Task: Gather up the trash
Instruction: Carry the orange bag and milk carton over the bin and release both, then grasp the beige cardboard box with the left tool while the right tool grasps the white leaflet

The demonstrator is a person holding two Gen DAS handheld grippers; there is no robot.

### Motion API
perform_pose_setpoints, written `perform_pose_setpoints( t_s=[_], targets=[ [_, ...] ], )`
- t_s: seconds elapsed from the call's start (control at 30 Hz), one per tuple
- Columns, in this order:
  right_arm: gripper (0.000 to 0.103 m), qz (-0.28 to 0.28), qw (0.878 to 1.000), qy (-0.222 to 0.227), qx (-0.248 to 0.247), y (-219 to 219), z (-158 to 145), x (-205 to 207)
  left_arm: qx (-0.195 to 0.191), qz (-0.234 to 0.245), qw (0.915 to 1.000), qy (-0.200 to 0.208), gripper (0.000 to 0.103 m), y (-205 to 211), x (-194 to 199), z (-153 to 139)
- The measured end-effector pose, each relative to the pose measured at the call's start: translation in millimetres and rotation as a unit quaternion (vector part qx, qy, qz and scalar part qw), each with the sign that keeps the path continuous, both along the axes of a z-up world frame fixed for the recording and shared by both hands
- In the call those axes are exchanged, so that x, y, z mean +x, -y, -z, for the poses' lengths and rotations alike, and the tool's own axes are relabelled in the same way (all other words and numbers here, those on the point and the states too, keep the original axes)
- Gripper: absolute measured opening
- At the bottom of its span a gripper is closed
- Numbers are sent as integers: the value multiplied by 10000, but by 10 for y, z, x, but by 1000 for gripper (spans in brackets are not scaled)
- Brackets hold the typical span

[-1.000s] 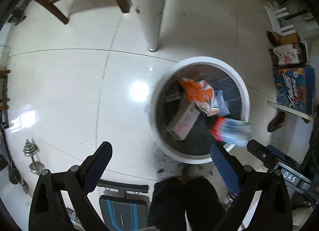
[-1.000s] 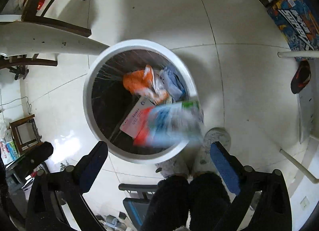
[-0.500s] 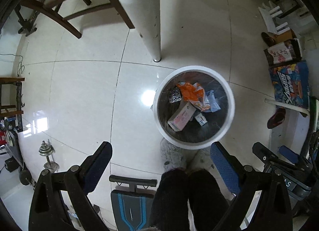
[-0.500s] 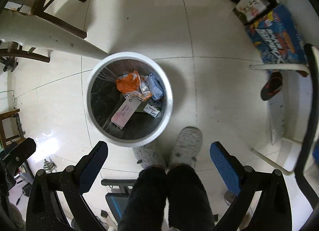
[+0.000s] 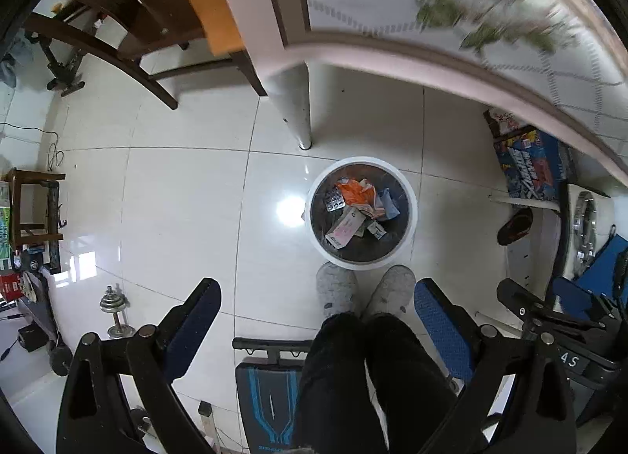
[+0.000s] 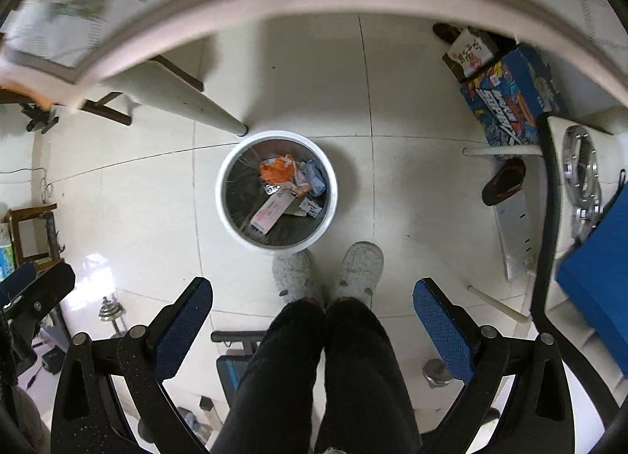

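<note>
Hovering empty with jaws wide, the left gripper [image 5: 314, 320] and right gripper [image 6: 312, 316] risk clipping the desk [image 5: 392, 50] edge at twelve o'clock (blurred) above the bin [image 5: 363, 261].

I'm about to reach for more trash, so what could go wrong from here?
1. The table edge hangs close above both open, empty grippers, left and right; raising them could knock it.
2. The bin sits right at the slippers; a step forward could tip it.
3. A dumbbell and bench lie near the feet, a trip hazard.
</note>
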State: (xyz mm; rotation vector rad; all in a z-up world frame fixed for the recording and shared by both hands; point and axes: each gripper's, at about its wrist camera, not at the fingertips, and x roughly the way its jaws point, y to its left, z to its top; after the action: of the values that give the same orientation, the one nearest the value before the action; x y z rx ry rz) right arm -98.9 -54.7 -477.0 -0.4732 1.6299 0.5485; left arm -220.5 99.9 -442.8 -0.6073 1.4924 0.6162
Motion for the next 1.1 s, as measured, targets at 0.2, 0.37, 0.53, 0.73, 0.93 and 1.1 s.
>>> perform_pose_setpoints(
  t_s=[0.2, 0.37, 0.53, 0.73, 0.93, 1.1],
  targets=[
    [103, 83, 9997, -40, 239, 29, -822, -55, 285, 106, 9995, 49, 101, 12, -32, -647],
    [103, 404, 9969, 34, 668, 28, -1562, 112, 587, 204, 9970, 459, 101, -39, 176, -1214],
    [103, 902, 9902, 385, 998, 18, -2130, 710, 907, 288, 9923, 788, 101, -170, 759, -1615],
    [103, 1512, 9785, 814, 1140, 85, -2516, 1896, 1229, 517, 9862, 977, 101, -372, 1795, -1879],
    [103, 2359, 9606, 887, 1175, 256, -2450, 3459, 1266, 529, 9853, 1016, 101, -578, 3128, -1909],
    [103, 2426, 9634, 935, 653, 265, -2174, 5008, 915, 526, 9890, 1037, 101, -749, 4435, -1835]
  ],
)
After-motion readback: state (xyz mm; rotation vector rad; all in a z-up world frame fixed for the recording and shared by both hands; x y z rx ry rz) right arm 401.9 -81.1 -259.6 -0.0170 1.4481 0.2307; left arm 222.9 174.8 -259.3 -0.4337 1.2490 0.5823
